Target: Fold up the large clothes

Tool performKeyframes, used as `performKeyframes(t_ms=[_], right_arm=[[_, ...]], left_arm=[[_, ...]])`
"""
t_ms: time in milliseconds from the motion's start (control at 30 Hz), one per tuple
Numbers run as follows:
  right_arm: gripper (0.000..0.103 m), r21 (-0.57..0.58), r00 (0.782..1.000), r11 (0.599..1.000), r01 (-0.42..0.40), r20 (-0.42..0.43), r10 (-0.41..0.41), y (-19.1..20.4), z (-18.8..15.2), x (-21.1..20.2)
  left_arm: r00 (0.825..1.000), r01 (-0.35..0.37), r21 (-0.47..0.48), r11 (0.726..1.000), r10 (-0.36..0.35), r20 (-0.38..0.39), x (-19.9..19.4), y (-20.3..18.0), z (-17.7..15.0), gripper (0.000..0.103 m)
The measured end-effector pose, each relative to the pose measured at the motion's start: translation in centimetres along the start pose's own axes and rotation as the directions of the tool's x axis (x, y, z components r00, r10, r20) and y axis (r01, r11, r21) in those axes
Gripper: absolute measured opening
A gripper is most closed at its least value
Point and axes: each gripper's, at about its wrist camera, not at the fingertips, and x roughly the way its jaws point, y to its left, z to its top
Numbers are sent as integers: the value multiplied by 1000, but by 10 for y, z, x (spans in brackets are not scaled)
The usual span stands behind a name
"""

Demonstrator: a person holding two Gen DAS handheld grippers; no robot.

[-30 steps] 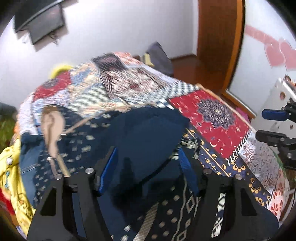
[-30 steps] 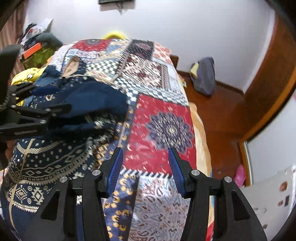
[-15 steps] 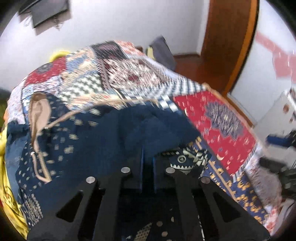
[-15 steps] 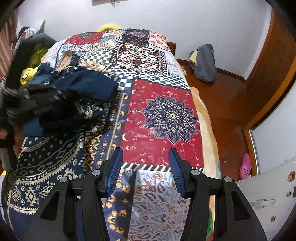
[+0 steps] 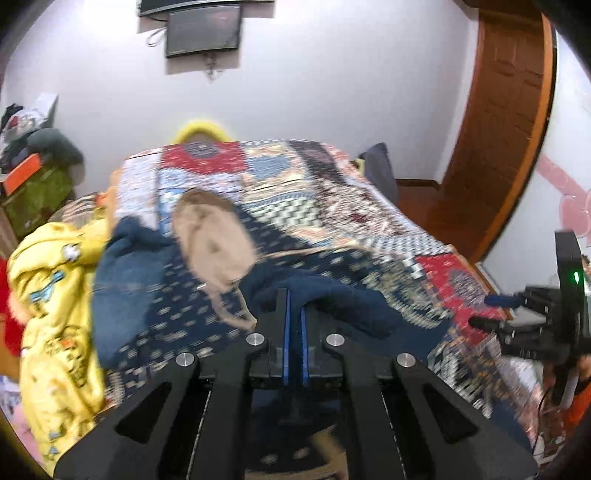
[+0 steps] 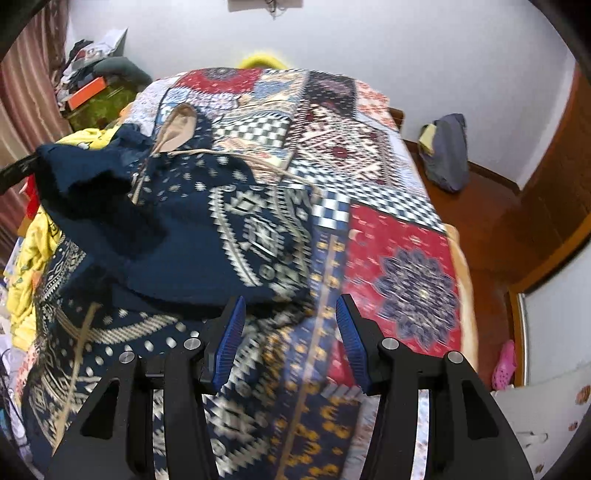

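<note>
A navy hoodie [image 6: 240,229] with a cream pattern lies on the bed, its tan-lined hood [image 6: 177,125] toward the headboard. My left gripper [image 5: 294,306] is shut on the hoodie's plain navy sleeve [image 5: 332,299]. In the right wrist view that sleeve [image 6: 81,173] hangs raised over the hoodie's left side, pinched by the left gripper [image 6: 18,170]. My right gripper [image 6: 290,310] is open, hovering just over the hoodie's lower edge with nothing between its fingers. It also shows at the right edge as the right gripper [image 5: 495,310].
A patchwork bedspread [image 6: 406,258] covers the bed. A yellow garment [image 5: 55,295] is heaped at the bed's left side. A grey bag [image 6: 447,155] sits on the wooden floor, a pink shoe [image 6: 504,365] lies near the door, and a screen [image 5: 203,29] hangs on the wall.
My left gripper went from open around the navy sleeve to shut on it, then lifted it up and leftward. The right gripper moved left, closer to the hoodie's edge, still open.
</note>
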Motion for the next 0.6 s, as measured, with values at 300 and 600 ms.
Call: performKeyframes(t_ms=[300,600], right_arm=[[47,-64,987,997,38,-152,-48,32,17,64],[51,-91,980,995,48,-187,-64,38,7,75]], left_arm=[[984,-79,-32,996,73,-161,24,49,-75,3],[944,-83,-41,996,65,-324,56,58,-133,14]])
